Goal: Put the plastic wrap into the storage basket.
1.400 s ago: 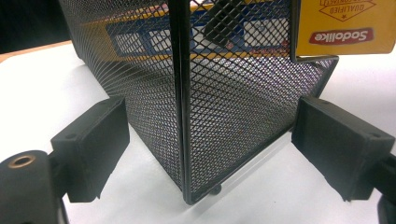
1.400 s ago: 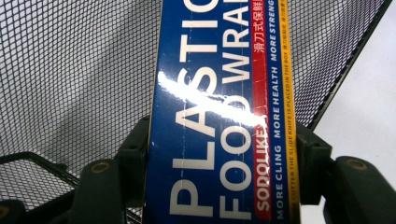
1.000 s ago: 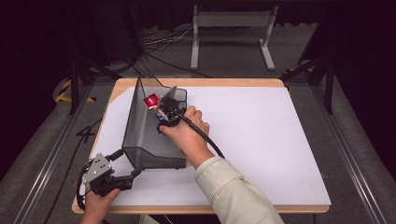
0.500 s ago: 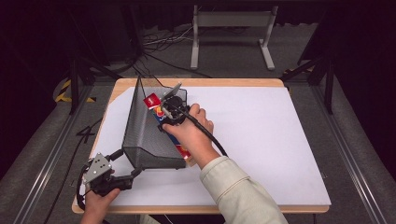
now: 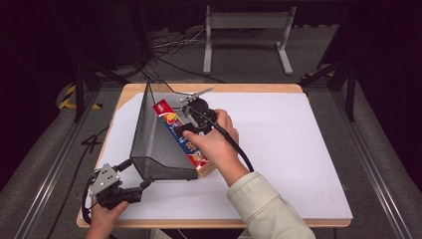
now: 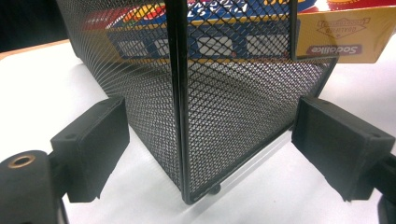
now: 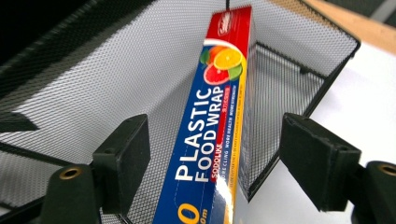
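2 grippers spread: left gripper (image 6: 201, 149) flanks mesh basket (image 5: 149, 134) corner; right gripper (image 7: 215, 158) straddles food wrap box (image 7: 210, 140).

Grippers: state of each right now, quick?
Left gripper: open, jaws either side of the black wire-mesh basket corner, not clamping.
Right gripper: open around the blue plastic food wrap box, not gripping.

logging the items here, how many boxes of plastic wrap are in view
1. The plastic food wrap box lies slanted in the black mesh basket on the table, one end past the basket's near end; the right hand-held gripper is open around it.
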Available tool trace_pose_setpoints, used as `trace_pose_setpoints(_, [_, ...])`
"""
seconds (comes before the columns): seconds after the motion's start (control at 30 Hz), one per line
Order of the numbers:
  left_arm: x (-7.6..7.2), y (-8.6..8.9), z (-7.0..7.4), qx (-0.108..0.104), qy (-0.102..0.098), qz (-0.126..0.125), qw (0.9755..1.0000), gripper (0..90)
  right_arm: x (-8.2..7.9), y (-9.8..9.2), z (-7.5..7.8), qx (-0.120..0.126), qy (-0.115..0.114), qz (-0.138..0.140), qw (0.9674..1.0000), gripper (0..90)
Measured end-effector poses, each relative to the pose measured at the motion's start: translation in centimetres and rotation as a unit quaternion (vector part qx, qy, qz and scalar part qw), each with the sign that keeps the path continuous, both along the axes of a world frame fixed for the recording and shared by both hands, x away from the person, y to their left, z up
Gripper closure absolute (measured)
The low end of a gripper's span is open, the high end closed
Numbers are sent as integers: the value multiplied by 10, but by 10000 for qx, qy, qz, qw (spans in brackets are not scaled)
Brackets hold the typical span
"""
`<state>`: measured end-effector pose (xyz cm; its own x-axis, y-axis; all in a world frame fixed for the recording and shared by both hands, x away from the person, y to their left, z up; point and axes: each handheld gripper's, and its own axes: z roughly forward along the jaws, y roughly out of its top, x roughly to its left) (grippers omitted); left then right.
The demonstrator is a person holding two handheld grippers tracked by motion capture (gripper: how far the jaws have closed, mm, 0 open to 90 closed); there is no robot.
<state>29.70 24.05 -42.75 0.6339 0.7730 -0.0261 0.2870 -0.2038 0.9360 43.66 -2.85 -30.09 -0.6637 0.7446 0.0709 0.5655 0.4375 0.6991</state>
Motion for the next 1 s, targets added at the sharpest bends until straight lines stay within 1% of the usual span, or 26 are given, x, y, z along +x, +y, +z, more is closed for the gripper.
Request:
trace_pose_setpoints(0.1, [-1, 4, 0, -59, -3, 61, 10000, 120, -5, -9, 5, 174, -179, 58, 9997, 260])
trace_pose_setpoints(0.17, [-1, 5, 1, -77, 11, 78, 9999, 120, -8, -14, 8, 231, -303, 88, 9992, 257])
trace_pose_setpoints(0.23, [0, 3, 1, -79, 20, 64, 9999, 119, -9, -20, 11, 295, -377, 103, 9988, 251])
trace_pose_setpoints(0.33, [1, 2, 1, -36, 5, 41, 10000, 120, -11, -28, 14, 338, -528, 140, 9979, 250])
trace_pose_setpoints(0.47, [2, 1, 1, -52, 21, 19, 10000, 119, -16, -36, 18, 362, -686, 219, 9967, 250])
trace_pose_setpoints(0.57, [2, 1, 1, -56, 22, 13, 10000, 120, -19, -39, 19, 366, -729, 251, 9963, 251])
trace_pose_setpoints(0.63, [2, 1, 1, -64, 16, 2, 10000, 119, -23, -42, 20, 367, -830, 337, 9953, 250])
trace_pose_setpoints(0.73, [3, 1, 0, -78, 24, 3, 10000, 119, -28, -49, 19, 336, -840, 373, 9952, 249])
trace_pose_setpoints(0.87, [2, 2, 0, -68, 22, 7, 10000, 119, -35, -63, 19, 368, -870, 389, 9948, 239])
trace_pose_setpoints(0.93, [2, 2, 0, -69, 30, 14, 10000, 119, -42, -74, 19, 398, -969, 425, 9936, 236])
trace_pose_setpoints(0.97, [2, 2, 0, -69, 30, 14, 10000, 119, -42, -74, 19, 398, -969, 425, 9936, 236])
trace_pose_setpoints(1.0, [2, 2, 0, -64, 37, 13, 10000, 119, -45, -79, 19, 402, -991, 418, 9934, 230])
